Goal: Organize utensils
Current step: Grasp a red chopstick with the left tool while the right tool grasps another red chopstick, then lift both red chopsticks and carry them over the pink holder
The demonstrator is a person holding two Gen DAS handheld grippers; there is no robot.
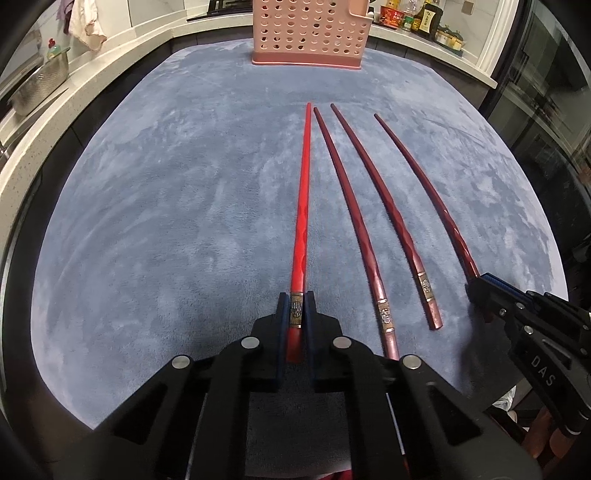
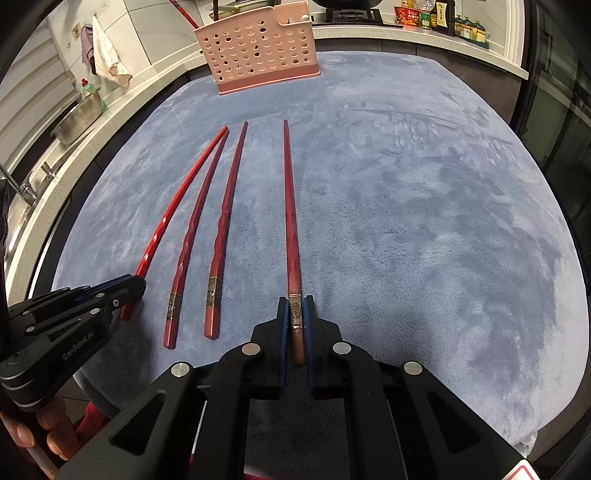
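Several red chopsticks lie side by side on a blue-grey cloth [image 1: 166, 221], tips pointing at a pink perforated utensil basket [image 1: 310, 33] at the far edge. My left gripper [image 1: 296, 314] is shut on the thick end of the leftmost chopstick [image 1: 303, 184]. My right gripper [image 2: 295, 314] is shut on the thick end of the rightmost chopstick [image 2: 290, 203]. Two chopsticks [image 1: 354, 221] [image 1: 391, 210] lie free between them. Each gripper shows in the other's view: the right one [image 1: 480, 291], the left one [image 2: 129, 288]. The basket [image 2: 258, 48] holds some utensils.
A white counter [image 1: 92, 74] curves around the cloth, with a steel pot [image 1: 40, 85] at left and hanging cloths [image 1: 86, 22]. Bottles and jars [image 1: 417, 16] stand at the back right. A sink tap [image 2: 22, 184] sits at far left.
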